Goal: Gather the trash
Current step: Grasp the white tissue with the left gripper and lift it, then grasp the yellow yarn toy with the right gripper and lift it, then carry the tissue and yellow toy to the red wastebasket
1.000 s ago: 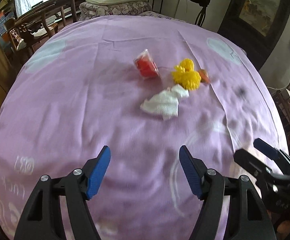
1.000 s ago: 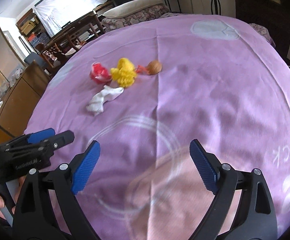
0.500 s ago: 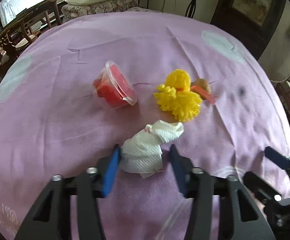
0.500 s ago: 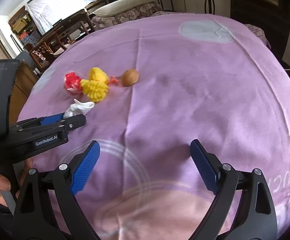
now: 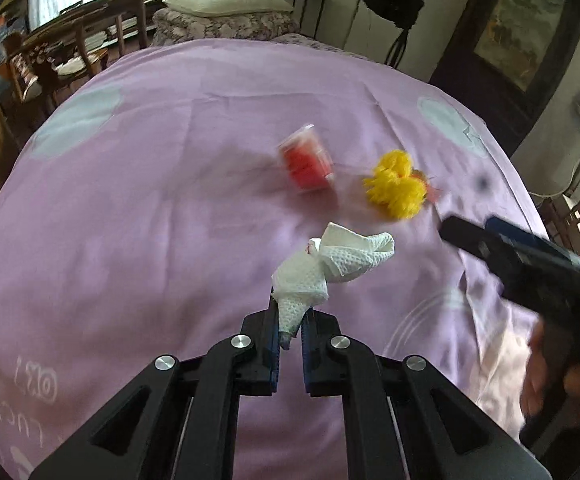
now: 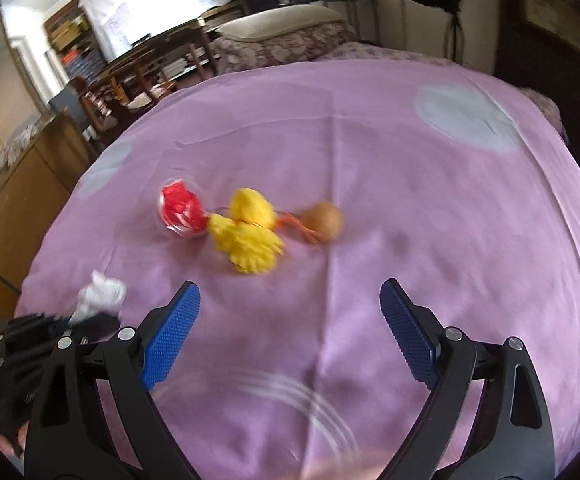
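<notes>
Two tools: appearing in both wrist views, working over a purple sheet [image 5: 138, 208] covering a bed.
Left tool [image 5: 290, 332]: clenching the near end of the crumpled white paper towel [image 5: 329, 264]; blue pads [image 5: 274, 340] pressing on its narrow tail, jaws having just been closing on it.
Paper towel position: lying on the sheet at the tips of the left tool, bulk of it projecting forward beyond the pads; showing at lower left in the right wrist view [image 6: 102, 296].
Right tool [image 6: 290, 332]: standing released, jaws wide apart, nothing between them; hovering over bare sheet short of the yellow item.
Red plastic cup [image 5: 305, 160]: lying on its side, beyond the paper towel, blurred.
Yellow pompom [image 5: 395, 188]: lying just right of the cup, near the towel but apart from it.
Brown round object [image 6: 323, 220]: lying just right of the pompom, orange strands running between them.
Person's hand [image 5: 545, 376]: gripping the right tool's handle at the right edge of the left wrist view.
Background: pillow [image 5: 226, 2] and wooden chairs [image 5: 90, 36] showing beyond the far edge of the sheet.
</notes>
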{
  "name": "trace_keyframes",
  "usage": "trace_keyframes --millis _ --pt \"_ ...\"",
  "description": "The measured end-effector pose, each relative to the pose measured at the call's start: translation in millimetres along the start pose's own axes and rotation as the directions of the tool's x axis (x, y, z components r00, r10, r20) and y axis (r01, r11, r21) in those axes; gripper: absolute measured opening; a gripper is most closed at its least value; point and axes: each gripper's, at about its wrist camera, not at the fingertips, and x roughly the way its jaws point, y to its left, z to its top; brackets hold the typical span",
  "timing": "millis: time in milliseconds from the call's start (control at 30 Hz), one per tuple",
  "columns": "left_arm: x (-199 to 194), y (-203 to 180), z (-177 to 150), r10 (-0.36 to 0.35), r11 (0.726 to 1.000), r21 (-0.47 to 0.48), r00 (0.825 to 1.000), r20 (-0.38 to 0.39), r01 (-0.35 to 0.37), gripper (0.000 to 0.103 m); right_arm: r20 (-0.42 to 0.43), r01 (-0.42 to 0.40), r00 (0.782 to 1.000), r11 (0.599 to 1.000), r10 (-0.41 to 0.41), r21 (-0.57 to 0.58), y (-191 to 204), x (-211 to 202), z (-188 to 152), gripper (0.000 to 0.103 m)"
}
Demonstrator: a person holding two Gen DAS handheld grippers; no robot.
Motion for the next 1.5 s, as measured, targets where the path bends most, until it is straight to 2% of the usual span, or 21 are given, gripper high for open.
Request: trace_keyframes --millis 133,333,400,433,467,500,567,700,933,1033,1200,1500 --pt "-2.1 16.7 -10.5 0.011 1.000 -0.030 1.000 0.003 -0.011 0.009 -0.004 0.009 1.000 0.998 -0.009 -0.065 17.1 15.9 7.9 0.088" --pt "-1.4 25.7 -13.1 0.013 0.999 -0.042 1.000 -0.005 -0.013 0.009 -0.029 0.047 0.998 0.990 -0.051 -0.137 30.8 40.0 22.3 0.073" --pt "-2.3 25.4 -14.8 0.013 0.999 -0.043 1.000 -0.006 -0.013 0.009 -0.039 0.065 0.997 0.987 -0.072 -0.148 33.0 47.1 26.5 0.066" --pt "-2.8 25.1 -15.6 0.009 0.999 -0.045 1.000 -0.009 -0.009 0.009 -0.046 0.068 0.996 0.986 -0.076 -0.151 33.8 49.8 27.9 0.055" --pt "-3.4 24.1 -16.1 0.007 0.999 -0.047 1.000 -0.011 -0.008 0.009 -0.064 0.070 0.995 0.986 -0.081 -0.153 34.0 53.8 29.3 0.040" --pt "-4.6 24.7 -17.2 0.008 0.999 -0.049 1.000 -0.012 -0.008 0.009 -0.080 0.073 0.993 0.986 -0.086 -0.150 35.2 57.5 30.4 0.031" --pt "-9.7 24.8 -20.5 0.007 0.998 -0.055 1.000 -0.011 -0.007 0.009 -0.089 0.069 0.993 0.991 -0.080 -0.116 31.6 53.4 27.9 0.025" --pt "-25.0 25.1 -26.0 0.004 0.998 -0.065 1.000 0.001 -0.004 0.009 -0.068 0.047 0.996 0.993 -0.054 -0.104 31.7 28.0 13.6 0.023" --pt "-74.1 22.9 -46.1 0.002 0.997 -0.082 0.999 0.042 0.002 0.010 -0.062 -0.017 0.998 0.997 0.012 -0.078 41.6 -33.7 -28.3 0.023" --pt "-97.7 26.2 -64.4 -0.002 0.994 -0.105 0.998 0.057 0.008 0.010 -0.076 -0.065 0.995 0.997 0.061 -0.051 48.3 -60.1 -55.0 0.023" --pt "-130.1 38.8 -101.6 0.021 0.990 -0.139 0.998 0.060 -0.013 0.010 -0.085 -0.097 0.992 0.994 0.093 -0.044 62.8 -88.7 -92.1 0.023" --pt "-168.8 59.3 -159.3 0.059 0.981 -0.188 0.997 0.053 -0.048 0.010 -0.109 -0.146 0.984 0.987 0.138 -0.070 93.3 -118.1 -137.4 0.023"
